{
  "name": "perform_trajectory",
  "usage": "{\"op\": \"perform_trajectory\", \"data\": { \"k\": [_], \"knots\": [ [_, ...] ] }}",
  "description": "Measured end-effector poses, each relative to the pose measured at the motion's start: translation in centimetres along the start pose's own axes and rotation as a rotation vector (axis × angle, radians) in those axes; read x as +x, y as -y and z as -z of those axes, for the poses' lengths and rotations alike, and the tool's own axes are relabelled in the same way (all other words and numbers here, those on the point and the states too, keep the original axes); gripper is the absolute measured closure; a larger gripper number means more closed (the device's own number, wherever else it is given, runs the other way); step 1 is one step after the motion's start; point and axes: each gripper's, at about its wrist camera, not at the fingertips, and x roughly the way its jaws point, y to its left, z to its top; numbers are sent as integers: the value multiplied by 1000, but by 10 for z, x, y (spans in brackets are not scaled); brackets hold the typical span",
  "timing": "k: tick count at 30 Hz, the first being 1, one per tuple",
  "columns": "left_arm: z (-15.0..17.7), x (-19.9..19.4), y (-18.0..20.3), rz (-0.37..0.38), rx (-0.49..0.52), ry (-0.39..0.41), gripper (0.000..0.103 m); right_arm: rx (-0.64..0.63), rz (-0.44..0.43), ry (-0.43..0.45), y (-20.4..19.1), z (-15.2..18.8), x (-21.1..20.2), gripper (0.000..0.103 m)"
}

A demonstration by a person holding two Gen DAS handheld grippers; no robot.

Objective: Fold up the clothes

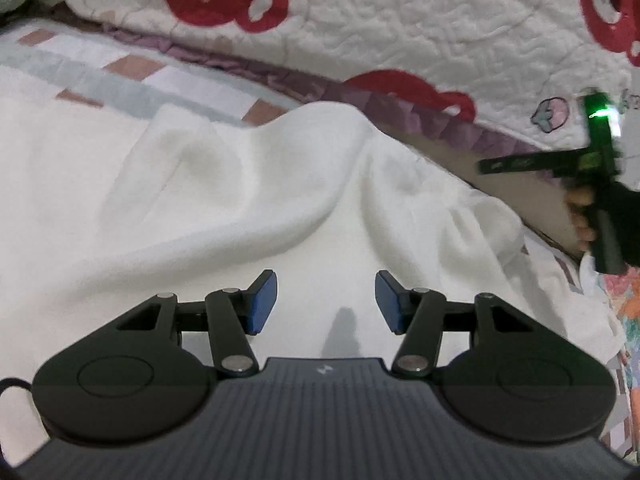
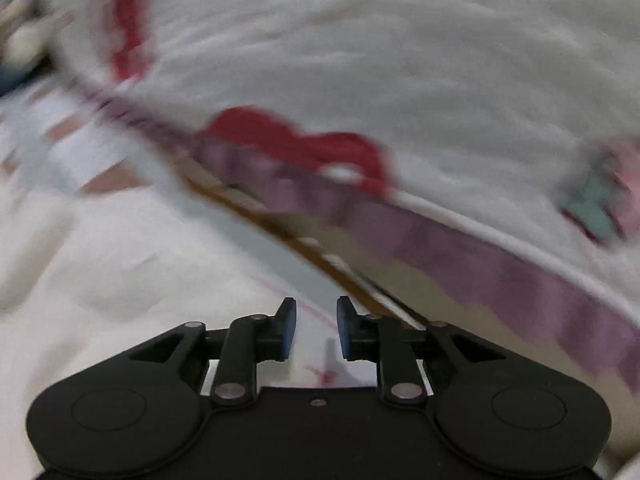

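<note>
A white garment [image 1: 240,184] lies rumpled on the bed, with a raised fold running across its middle. My left gripper [image 1: 326,300] hovers over the garment's near part, open, with nothing between its blue pads. At the right edge of the left wrist view a hand [image 1: 580,216] holds the right gripper's black body beside the garment. In the blurred right wrist view my right gripper [image 2: 317,330] is open with a narrow gap, empty, above the garment's [image 2: 120,272] edge and the bed sheet.
A white quilt [image 1: 380,20] with red bear prints and a purple border is heaped along the far side. A checked bed sheet [image 1: 100,72] shows at the far left. A floral cloth [image 1: 628,312] lies at the right edge.
</note>
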Motion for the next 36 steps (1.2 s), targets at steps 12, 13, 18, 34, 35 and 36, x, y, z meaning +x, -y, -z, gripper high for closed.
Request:
{"op": "perform_trajectory", "data": {
  "k": [12,13,18,34,35,36],
  "knots": [
    [-6,-3,3,-4,-15,13,50,609,-491,-199,41,44,-24,35],
    [-6,-2,4,-9,-14,10,50,556,-439,-213,33,42,-20,35],
    [-5,-1,3,-27,-16,1,50,580,-337,-287,14,42,32,31],
    [-7,1,-13,-84,-19,-11,50,302,-141,74,47,10,32,50],
    [-9,0,-14,-86,-26,-8,50,372,-155,87,61,18,25,50],
    [-10,-1,-15,-88,-33,-4,49,431,-170,98,74,26,17,50]
  ]
}}
